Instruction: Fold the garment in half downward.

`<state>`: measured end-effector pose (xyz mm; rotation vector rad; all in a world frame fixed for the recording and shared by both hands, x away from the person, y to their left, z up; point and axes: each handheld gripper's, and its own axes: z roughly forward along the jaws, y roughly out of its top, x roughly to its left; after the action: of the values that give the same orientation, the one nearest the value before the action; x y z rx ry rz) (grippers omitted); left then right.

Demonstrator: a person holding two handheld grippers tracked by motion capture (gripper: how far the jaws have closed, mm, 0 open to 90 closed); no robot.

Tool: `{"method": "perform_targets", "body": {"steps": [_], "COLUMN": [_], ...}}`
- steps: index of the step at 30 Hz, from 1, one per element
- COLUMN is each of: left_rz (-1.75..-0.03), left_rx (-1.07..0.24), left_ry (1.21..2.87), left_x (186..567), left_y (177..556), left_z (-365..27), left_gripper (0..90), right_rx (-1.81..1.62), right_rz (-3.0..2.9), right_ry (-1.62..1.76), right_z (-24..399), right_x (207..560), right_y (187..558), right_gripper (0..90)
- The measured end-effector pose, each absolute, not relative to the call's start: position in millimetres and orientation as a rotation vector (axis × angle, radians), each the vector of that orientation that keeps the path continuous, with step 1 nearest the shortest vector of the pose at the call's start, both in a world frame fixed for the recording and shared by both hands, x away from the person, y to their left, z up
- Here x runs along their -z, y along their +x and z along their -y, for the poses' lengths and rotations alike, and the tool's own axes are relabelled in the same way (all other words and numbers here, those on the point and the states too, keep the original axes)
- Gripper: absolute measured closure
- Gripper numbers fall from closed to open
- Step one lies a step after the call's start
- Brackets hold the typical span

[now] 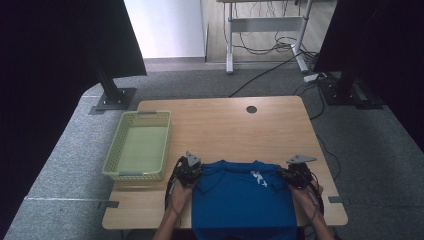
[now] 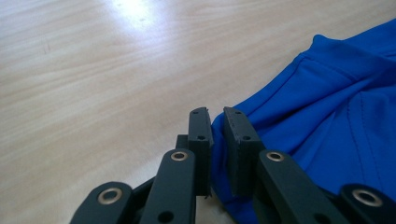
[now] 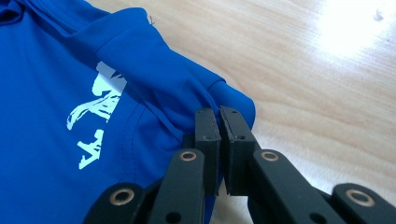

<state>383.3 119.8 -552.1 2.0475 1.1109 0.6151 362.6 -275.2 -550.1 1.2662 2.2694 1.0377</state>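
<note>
While both forearms reach forward, low | left gripper (image 1: 188, 172) pinches blue shirt (image 1: 242, 200) edge | right gripper (image 1: 298, 175) clamped on opposite fold

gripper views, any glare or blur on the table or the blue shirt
Left gripper view: a white glare patch on the table at the top, where the far wood goes soft; the blue shirt stays sharp. Right gripper view: a stronger blown-out glare at the upper right, the shirt's white print crisp. High view: dim, dark panels at both sides, no glare on the wood.
</note>
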Motion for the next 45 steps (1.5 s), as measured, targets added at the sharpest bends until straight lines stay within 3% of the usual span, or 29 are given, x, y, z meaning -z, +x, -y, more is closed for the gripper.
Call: {"method": "perform_targets", "body": {"steps": [9, 18, 28, 45], "left_rz": [-1.123, -1.018, -1.022, -1.086], "left_rx": [-0.522, -0.536, -0.441, -0.562], "left_ry": [1.955, 1.928, 2.079, 2.059], "left_x": [547.0, 517.4, 544.9, 549.8], "left_y": [382.1, 354.5, 334.4, 384.3], "left_z": [-126.4, -128.0, -130.2, -120.3], "left_gripper": [86.9, 86.7, 86.3, 86.1], "right_rx": [-1.062, -1.135, -1.128, -1.039], "right_rz": [-2.245, -2.187, -2.297, -2.258], "right_ry": [1.265, 1.185, 1.245, 1.295], "right_z": [274.2, 279.5, 288.6, 281.4], "right_x": [547.8, 521.2, 539.2, 551.2], "right_y": [364.2, 339.9, 311.5, 359.3], "right_gripper": [86.1, 86.1, 86.0, 86.0]}}
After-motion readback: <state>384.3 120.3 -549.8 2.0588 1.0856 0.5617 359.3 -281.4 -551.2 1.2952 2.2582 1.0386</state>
